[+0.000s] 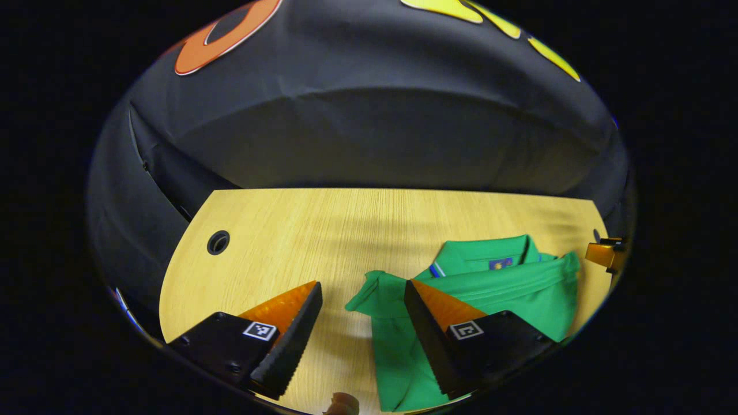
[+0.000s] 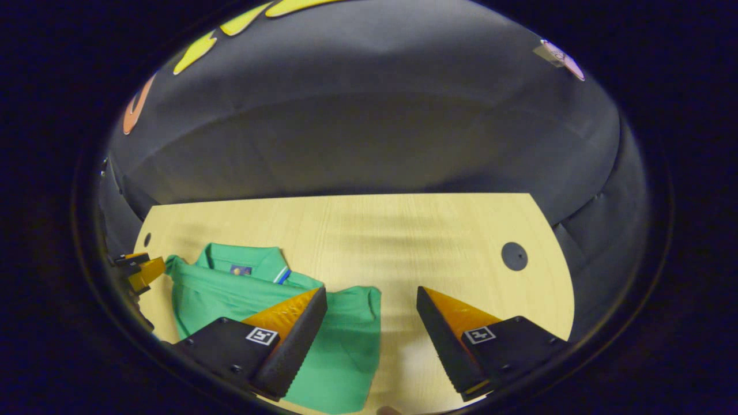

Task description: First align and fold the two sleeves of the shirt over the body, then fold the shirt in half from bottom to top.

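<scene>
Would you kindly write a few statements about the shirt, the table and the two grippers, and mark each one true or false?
1. The green shirt lies on a light wooden table. True.
2. The left gripper is clamped on the shirt. False: its fingers stand apart with nothing between them.
3. A sleeve is folded across the shirt's body below the collar. True.
4. The right gripper is shut. False: it is open above the table.
5. The table has a round cable hole. True.
</scene>
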Action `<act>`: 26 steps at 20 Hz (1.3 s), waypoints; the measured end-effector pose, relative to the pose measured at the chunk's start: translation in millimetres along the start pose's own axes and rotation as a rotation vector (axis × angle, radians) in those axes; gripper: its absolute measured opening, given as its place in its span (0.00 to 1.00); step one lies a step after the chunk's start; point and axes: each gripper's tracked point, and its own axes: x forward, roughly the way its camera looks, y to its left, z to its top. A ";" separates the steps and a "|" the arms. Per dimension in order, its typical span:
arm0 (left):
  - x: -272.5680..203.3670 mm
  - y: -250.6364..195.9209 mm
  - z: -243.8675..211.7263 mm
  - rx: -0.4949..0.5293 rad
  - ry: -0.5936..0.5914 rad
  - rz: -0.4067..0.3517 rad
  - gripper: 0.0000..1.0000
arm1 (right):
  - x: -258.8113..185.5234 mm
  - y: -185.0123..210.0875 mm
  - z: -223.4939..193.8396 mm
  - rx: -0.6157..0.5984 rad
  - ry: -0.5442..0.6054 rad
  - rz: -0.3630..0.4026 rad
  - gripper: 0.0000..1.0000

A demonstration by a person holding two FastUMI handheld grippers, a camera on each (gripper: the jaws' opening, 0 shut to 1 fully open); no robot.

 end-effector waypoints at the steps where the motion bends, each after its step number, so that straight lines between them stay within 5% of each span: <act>1: -15.1 1.4 10.4 0.008 -0.027 -0.006 0.98 | -17.0 -0.4 6.6 0.005 -0.022 0.002 1.00; 8: -174.8 9.0 94.7 0.066 -0.326 -0.025 0.98 | -195.8 0.4 57.1 -0.006 -0.305 -0.027 1.00; 13: -290.0 10.8 102.6 0.023 -0.479 -0.097 0.98 | -331.7 19.2 45.1 -0.019 -0.503 -0.058 0.98; 22: -420.5 14.0 20.9 -0.006 -0.601 -0.072 0.98 | -463.2 44.0 -56.1 -0.081 -0.717 -0.039 0.98; 26: -440.6 -3.5 -24.7 -0.034 -0.597 -0.066 0.98 | -472.2 50.5 -100.8 -0.107 -0.678 0.019 0.99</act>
